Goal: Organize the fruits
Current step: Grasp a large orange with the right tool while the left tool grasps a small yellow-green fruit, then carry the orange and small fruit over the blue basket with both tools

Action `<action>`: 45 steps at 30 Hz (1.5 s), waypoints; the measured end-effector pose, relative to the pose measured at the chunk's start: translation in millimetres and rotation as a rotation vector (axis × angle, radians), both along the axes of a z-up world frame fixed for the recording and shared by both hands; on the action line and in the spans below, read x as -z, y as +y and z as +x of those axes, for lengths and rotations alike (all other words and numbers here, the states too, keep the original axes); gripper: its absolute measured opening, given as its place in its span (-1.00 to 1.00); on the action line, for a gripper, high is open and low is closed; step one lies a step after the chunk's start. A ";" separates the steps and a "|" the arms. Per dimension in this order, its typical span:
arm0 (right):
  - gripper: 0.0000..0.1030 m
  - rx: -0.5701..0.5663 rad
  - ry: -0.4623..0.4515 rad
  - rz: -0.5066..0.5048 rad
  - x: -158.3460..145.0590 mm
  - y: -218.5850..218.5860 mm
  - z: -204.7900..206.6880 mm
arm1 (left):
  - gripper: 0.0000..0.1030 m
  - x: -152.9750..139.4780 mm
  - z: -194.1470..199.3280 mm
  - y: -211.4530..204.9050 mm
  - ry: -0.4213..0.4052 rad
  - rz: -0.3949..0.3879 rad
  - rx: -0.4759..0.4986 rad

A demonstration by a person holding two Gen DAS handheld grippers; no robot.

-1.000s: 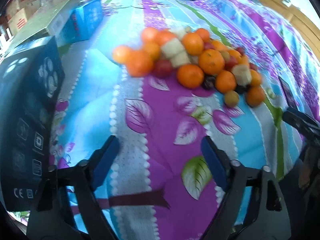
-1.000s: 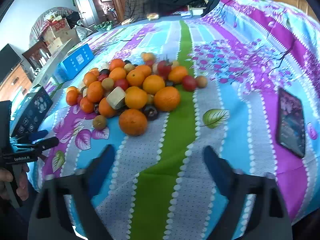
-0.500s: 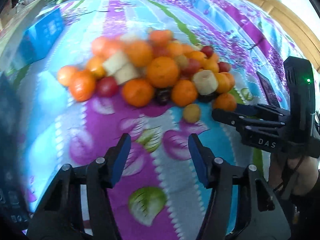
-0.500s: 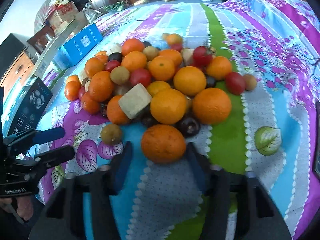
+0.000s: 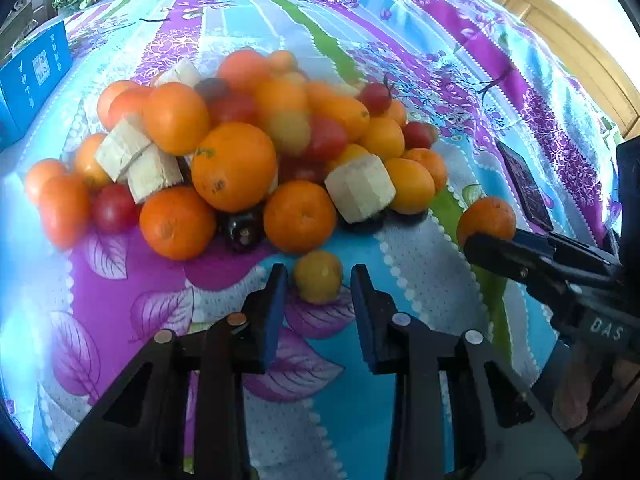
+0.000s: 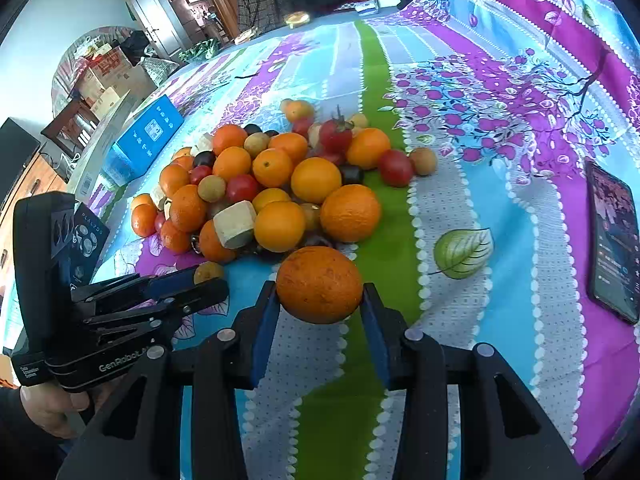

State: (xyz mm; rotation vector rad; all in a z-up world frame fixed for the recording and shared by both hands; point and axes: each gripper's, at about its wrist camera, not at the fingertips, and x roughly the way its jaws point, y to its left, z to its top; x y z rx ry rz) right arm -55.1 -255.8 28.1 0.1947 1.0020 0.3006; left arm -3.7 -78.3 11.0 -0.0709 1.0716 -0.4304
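Note:
A pile of fruit point(image 5: 248, 148) lies on the flowered cloth: oranges, red tomatoes, dark plums, small yellow-brown fruits and pale cut chunks. It also shows in the right wrist view point(image 6: 276, 184). My left gripper point(image 5: 318, 284) is open, its jaws standing on either side of a small yellow-brown fruit point(image 5: 318, 282) at the pile's near edge, with small gaps. My right gripper point(image 6: 320, 292) is shut on a large orange point(image 6: 319, 284) in front of the pile; that orange also shows in the left wrist view point(image 5: 486, 218).
A blue box point(image 6: 146, 136) and a black box point(image 6: 86, 240) stand to the left of the pile. A dark phone point(image 6: 614, 240) lies on the cloth to the right. The cloth point(image 6: 480, 320) covers the whole surface.
Both grippers moved forward to the pile's near edge and narrowed. The right closed on the large orange; the left now straddles the small yellow-brown fruit.

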 end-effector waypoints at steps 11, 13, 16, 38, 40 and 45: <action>-0.12 0.028 -0.047 -0.091 -20.3 14.1 -3.3 | -0.51 -29.9 -10.9 14.0 -0.058 0.095 -0.093; -0.12 0.038 -0.075 -0.110 -35.8 18.9 -4.9 | -0.51 -53.4 -17.8 27.6 -0.093 0.128 -0.144; -0.12 0.040 -0.116 -0.126 -62.4 29.8 -6.9 | -0.51 -87.9 -30.0 51.0 -0.153 0.167 -0.210; -0.12 -0.166 -0.276 -0.074 -191.1 178.2 -18.6 | -0.51 -212.0 -100.3 241.9 -0.267 0.159 -0.645; -0.12 -0.200 -0.288 -0.069 -200.5 201.8 -20.3 | -0.51 -218.0 -109.2 262.3 -0.278 0.161 -0.692; -0.12 -0.283 -0.301 -0.051 -217.6 262.0 -25.9 | -0.51 -226.4 -130.7 311.5 -0.277 0.173 -0.805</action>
